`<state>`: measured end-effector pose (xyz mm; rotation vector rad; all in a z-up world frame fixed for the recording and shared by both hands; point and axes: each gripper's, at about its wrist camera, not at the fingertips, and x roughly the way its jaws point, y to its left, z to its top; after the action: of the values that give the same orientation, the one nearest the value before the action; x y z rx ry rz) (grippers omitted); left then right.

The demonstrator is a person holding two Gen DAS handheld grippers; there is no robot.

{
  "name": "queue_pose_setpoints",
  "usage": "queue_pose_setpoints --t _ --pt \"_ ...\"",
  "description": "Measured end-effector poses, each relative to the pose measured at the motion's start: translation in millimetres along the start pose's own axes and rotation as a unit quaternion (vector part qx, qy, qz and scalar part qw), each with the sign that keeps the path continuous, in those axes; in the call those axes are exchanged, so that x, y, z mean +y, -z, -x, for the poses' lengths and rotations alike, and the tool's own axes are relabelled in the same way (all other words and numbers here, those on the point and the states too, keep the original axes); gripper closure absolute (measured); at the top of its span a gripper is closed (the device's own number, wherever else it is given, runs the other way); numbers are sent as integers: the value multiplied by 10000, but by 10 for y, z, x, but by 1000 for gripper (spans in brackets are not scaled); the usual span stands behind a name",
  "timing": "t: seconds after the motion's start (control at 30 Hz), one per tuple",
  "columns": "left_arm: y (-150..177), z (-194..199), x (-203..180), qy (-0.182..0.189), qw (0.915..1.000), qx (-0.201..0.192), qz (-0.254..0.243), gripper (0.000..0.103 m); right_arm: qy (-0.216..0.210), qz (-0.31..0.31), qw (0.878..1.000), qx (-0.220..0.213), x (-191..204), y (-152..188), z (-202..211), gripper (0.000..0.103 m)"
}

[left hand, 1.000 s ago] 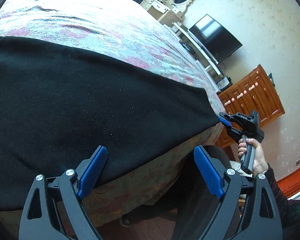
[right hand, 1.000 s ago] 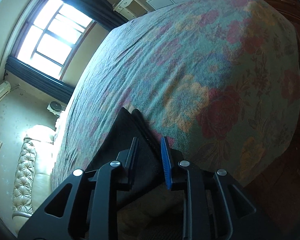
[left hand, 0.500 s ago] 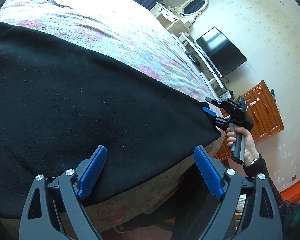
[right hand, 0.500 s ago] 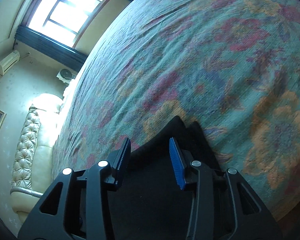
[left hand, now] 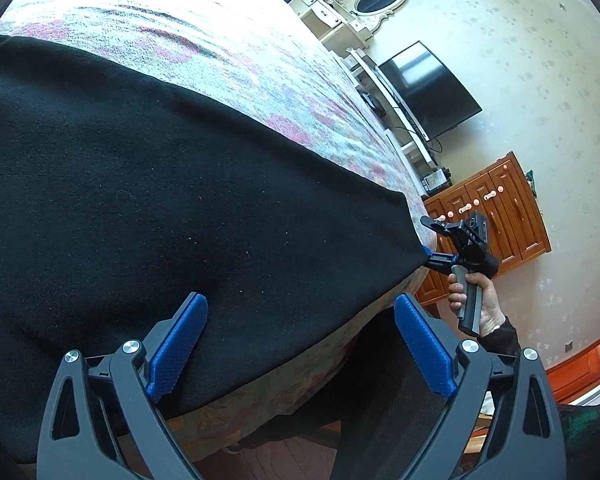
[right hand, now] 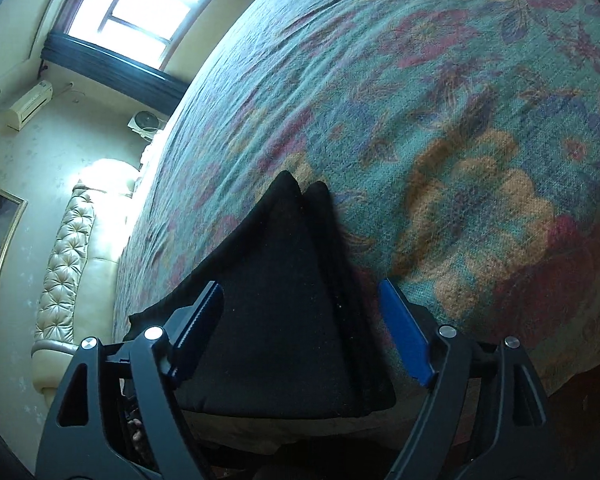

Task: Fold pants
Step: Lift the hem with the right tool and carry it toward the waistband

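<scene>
Black pants (left hand: 148, 184) lie flat across the floral bedspread (right hand: 440, 92), filling the left wrist view's centre. Right gripper (right hand: 300, 332), jaws just spread off the cloth's corner, and left gripper (left hand: 300, 344), also gaping, should each re-pinch one edge squarely.

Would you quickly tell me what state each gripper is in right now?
Left gripper: open, holding nothing, over the pants.
Right gripper: open, jaws have just been opening; the pants' corner lies between them, released.
</scene>
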<state>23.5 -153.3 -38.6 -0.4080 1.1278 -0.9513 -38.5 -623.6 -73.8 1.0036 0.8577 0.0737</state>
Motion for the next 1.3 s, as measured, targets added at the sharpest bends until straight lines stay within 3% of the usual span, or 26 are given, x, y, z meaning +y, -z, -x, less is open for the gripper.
queue_pose_setpoints --t 0.03,0.13,0.2,0.27,0.33,0.4,0.57,0.63,0.67,0.87,1.0,1.3 --pt "4 1 -4 -9 10000 18 -40 10 -276 -83 9995 86 -36 -1 -2 27" --pt "18 -2 -21 -45 9999 19 -146 10 -448 -89 9988 202 -91 -21 -4 35" --pt "24 -4 -20 -75 9998 -48 -169 10 -622 -311 9976 51 -219 -78 21 47" --pt "35 -6 -33 -101 9997 -63 -226 10 -740 -469 9960 -155 -307 -129 29 48" --pt "41 -7 -46 -125 9996 -59 -253 10 -738 -353 9966 -82 -291 -138 -25 48" --pt "46 6 -45 -108 9997 -61 -214 10 -1061 -285 9935 299 -225 -154 -121 47" --pt "41 8 -40 -91 9998 -58 -190 10 -1149 -53 9903 776 -92 -82 -224 49" --pt "34 2 -41 -123 9997 -49 -209 10 -916 -12 9928 774 -26 -76 -251 68" --pt "29 2 -48 -141 9996 -38 -236 10 -766 -44 9940 775 -28 -72 -268 90" --pt "17 56 -120 -248 9990 -125 -355 10 -695 -57 9966 436 156 47 -143 91" --pt "-19 204 -134 -630 9960 -366 -513 10 -922 80 9955 178 437 35 99 92" --pt "-117 591 77 -1019 9918 -648 -428 10 -1210 735 9899 91 1421 71 337 92"
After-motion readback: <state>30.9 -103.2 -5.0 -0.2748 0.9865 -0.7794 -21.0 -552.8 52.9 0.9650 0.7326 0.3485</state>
